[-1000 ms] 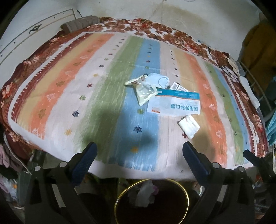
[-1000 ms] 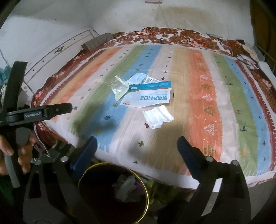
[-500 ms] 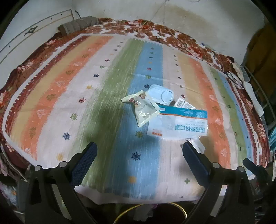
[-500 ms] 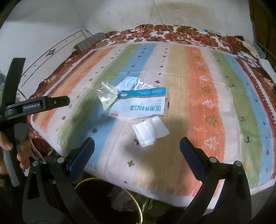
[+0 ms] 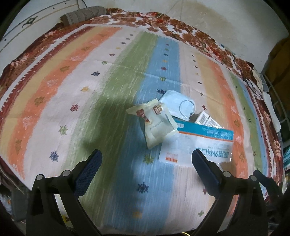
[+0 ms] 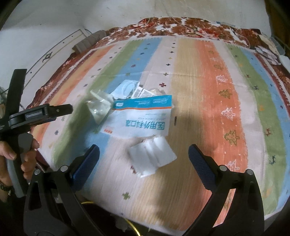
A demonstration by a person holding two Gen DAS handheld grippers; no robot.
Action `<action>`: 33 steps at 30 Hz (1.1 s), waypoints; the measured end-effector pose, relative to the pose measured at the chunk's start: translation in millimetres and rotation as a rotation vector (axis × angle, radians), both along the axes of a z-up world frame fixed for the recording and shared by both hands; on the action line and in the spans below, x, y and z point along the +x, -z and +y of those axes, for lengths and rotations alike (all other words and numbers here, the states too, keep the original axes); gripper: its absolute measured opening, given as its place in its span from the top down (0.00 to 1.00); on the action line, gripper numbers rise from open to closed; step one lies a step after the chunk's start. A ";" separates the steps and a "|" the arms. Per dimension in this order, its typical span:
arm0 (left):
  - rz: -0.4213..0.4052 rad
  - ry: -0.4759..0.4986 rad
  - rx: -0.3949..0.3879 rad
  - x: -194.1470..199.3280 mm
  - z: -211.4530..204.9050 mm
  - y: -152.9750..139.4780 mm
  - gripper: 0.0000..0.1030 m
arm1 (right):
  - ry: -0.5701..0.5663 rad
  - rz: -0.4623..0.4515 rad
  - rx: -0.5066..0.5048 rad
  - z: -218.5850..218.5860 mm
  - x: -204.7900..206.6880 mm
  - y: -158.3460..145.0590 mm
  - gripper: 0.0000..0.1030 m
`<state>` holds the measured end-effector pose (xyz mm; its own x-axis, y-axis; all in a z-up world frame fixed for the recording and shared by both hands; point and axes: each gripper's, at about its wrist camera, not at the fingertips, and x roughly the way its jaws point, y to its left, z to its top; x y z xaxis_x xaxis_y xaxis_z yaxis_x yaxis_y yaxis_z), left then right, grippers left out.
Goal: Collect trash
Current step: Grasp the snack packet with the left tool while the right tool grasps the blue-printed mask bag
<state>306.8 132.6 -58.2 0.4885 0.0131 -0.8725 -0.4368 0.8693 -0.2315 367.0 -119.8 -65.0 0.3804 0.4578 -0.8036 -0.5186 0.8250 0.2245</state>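
Observation:
Trash lies in a pile on the striped bedspread [image 5: 72,94]. A cream snack wrapper [image 5: 157,125] overlaps a white-and-blue mask packet [image 5: 199,145], with a pale blue face mask [image 5: 178,105] and a small barcode box [image 5: 206,118] behind. My left gripper [image 5: 145,170] is open and empty, just short of the wrapper. In the right wrist view a crumpled white tissue [image 6: 153,157] lies between the open fingers of my right gripper [image 6: 143,161], in front of the mask packet [image 6: 141,118] and wrapper [image 6: 99,107].
The left gripper's handle and the hand holding it [image 6: 23,130] show at the left of the right wrist view. A gold bin rim [image 6: 134,225] peeks out below the bed's front edge. A rolled brown cloth [image 5: 83,15] lies at the far corner.
Both grippers have moved forward over the bed toward the trash pile. The bin has almost dropped out of view below. The tissue now sits between the right fingers.

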 end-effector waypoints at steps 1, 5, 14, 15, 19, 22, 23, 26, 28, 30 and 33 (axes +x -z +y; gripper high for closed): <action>0.006 0.008 -0.009 4.1 2.2 1.0 0.06 | 0.000 -0.004 0.001 0.0 3.0 2.1 0.11; 0.009 0.010 -0.036 20.5 14.0 5.9 0.06 | 0.000 0.012 0.003 0.3 19.8 14.9 0.12; 0.028 -0.015 -0.103 54.1 35.6 23.7 0.06 | 0.033 0.080 0.036 2.1 53.9 35.3 0.20; 0.027 -0.019 -0.114 56.9 37.4 25.4 0.06 | 0.033 0.085 0.035 3.3 56.8 37.4 0.22; 0.047 -0.046 -0.169 69.0 41.1 38.0 0.06 | 0.022 0.111 0.029 7.9 66.6 46.5 0.33; 0.054 -0.052 -0.189 76.3 39.2 46.7 0.06 | 0.015 0.132 0.038 10.4 71.1 51.1 0.43; 0.058 -0.055 -0.194 78.2 38.6 49.9 0.06 | 0.013 0.141 0.043 11.4 71.9 52.6 0.46; 0.065 -0.064 -0.201 80.4 38.8 56.1 0.07 | -0.005 0.172 0.051 17.3 73.5 57.8 0.55; 0.059 -0.079 -0.194 79.7 40.4 58.8 0.08 | -0.017 0.178 0.049 20.9 72.6 59.3 0.64; 0.056 -0.086 -0.213 78.6 43.1 62.0 0.10 | -0.024 0.185 0.046 23.9 72.0 60.4 0.74; 0.058 -0.096 -0.221 76.2 46.7 65.3 0.20 | -0.029 0.194 0.048 27.4 71.6 61.8 0.85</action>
<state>383.0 179.3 -123.5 0.4434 -0.1374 -0.8857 -0.5328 0.7542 -0.3837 438.6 -92.5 -126.8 0.2066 0.5059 -0.8375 -0.4850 0.7963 0.3613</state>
